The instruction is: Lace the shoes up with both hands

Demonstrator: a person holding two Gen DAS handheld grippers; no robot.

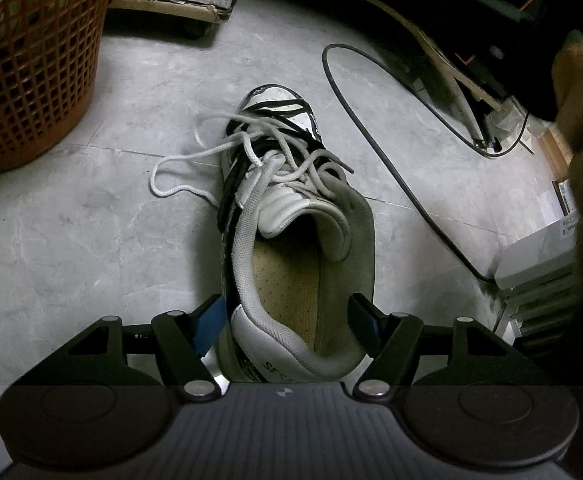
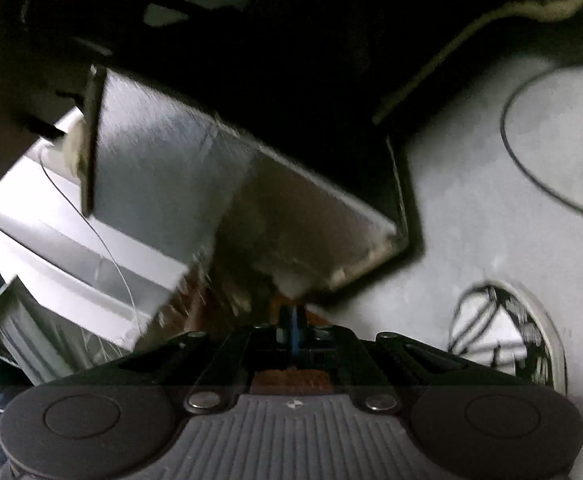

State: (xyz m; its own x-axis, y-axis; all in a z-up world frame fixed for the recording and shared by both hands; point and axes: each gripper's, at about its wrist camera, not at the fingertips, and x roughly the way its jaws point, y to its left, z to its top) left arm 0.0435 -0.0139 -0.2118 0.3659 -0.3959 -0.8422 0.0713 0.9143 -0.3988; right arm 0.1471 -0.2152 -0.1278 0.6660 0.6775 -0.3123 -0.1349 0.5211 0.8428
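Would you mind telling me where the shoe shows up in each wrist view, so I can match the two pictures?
Left wrist view: the shoe fills the centre, heel low between the fingers of the left tool, toe pointing up the picture, laces loose.
Right wrist view: only its toe end shows, blurred, at lower right.
Shared landmark: the black cable looping on the grey floor beside the shoe.

The shoe (image 1: pixel 291 216) looked like smooth white leather with a woven cloth collar and rope-like laces (image 1: pixel 195 160). The floor (image 1: pixel 91 240) was matt, mottled grey stone. At upper left, the basket (image 1: pixel 31 60) was orange plastic mesh. The cable (image 1: pixel 371 136) looked rubbery.
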